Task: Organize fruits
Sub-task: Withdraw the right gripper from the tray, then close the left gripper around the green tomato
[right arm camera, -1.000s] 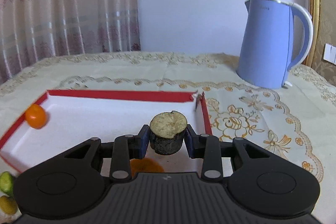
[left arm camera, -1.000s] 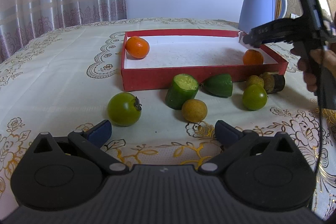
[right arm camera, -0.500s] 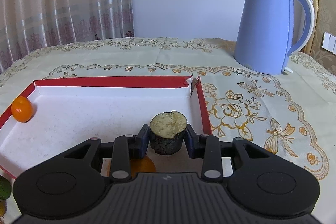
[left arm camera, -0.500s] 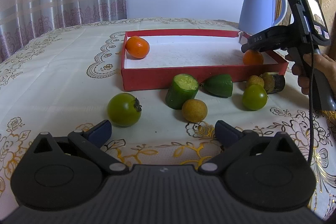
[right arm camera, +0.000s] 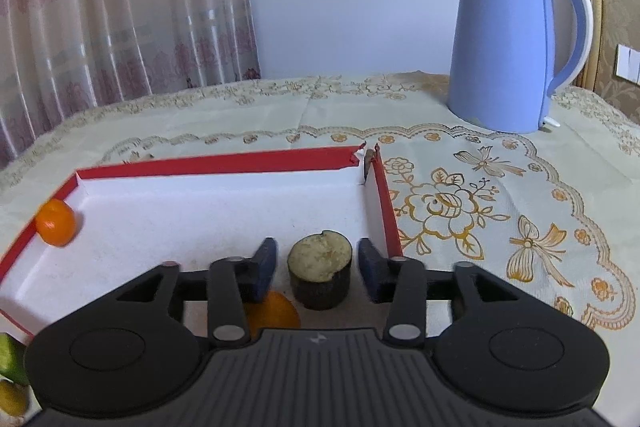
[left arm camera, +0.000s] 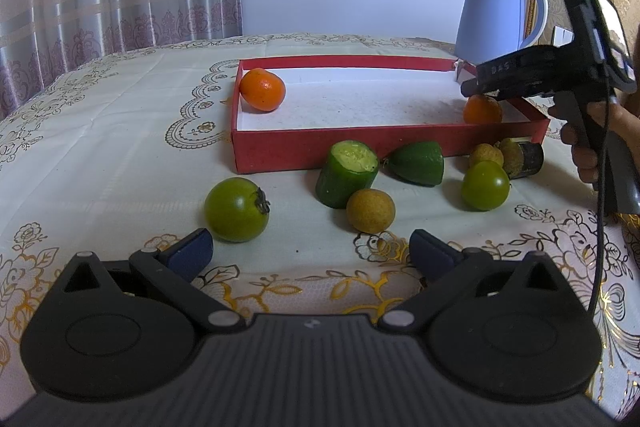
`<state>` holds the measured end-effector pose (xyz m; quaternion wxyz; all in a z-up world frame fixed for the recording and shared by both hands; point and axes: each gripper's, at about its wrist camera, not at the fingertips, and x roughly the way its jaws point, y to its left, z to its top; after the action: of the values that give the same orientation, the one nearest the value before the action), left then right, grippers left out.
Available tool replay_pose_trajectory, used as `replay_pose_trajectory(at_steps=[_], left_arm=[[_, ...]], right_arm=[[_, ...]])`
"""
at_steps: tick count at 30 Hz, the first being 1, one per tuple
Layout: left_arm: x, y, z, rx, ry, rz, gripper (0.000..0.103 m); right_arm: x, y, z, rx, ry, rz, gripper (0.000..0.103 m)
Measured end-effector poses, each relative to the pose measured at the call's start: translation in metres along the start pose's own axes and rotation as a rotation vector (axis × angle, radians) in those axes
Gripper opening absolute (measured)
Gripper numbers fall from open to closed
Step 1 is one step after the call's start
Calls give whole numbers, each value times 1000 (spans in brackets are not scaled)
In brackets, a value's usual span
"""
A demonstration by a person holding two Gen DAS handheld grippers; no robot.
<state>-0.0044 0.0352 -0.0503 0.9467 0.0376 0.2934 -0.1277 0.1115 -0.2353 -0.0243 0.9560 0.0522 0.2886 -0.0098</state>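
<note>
Released since the earlier frame, the eggplant piece point(right arm camera: 320, 274) now stands free inside the red tray point(right arm camera: 224, 161) between the parted right gripper point(right arm camera: 318, 269). One orange point(right arm camera: 272, 311) is half hidden beneath. Left gripper point(left arm camera: 311, 254): spread, empty.

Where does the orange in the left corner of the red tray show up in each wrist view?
Left wrist: the orange sits upper left of centre, in the red tray's far-left corner.
Right wrist: the same orange is at the left edge, against the tray's left wall.
Shared landmark: the blue kettle, beyond the tray's right end in both.
</note>
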Motion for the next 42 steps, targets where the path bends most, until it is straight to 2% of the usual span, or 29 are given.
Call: replay_pose_trajectory(at_steps=[3, 7, 13, 18, 20, 25, 33, 37, 42], left_arm=[[0, 0, 0, 0, 0, 0, 103], [0, 1, 0, 0, 0, 0, 103], [0, 1, 0, 0, 0, 0, 103], [0, 1, 0, 0, 0, 0, 103], [0, 1, 0, 0, 0, 0, 103], [0, 1, 0, 0, 0, -1, 103], [-4, 3, -1, -8, -12, 5, 103], [-14, 8, 2, 19, -32, 30, 103], [-18, 22, 13, 5, -58, 83, 103]], right_arm=[[-13, -1, -1, 12, -47, -15, 61], [-32, -4, -3, 39, -73, -8, 61], [-78, -4, -26, 57, -103, -8, 61], [-113, 0, -48, -9, -131, -37, 62], [-120, -1, -57, -15, -127, -42, 66], [-122, -1, -72, -50, -123, -83, 67], [-103, -13, -79, 8, -73, -88, 67], [-103, -26, -80, 80, -70, -54, 67], [-94, -44, -81, 185, -17, -24, 67]])
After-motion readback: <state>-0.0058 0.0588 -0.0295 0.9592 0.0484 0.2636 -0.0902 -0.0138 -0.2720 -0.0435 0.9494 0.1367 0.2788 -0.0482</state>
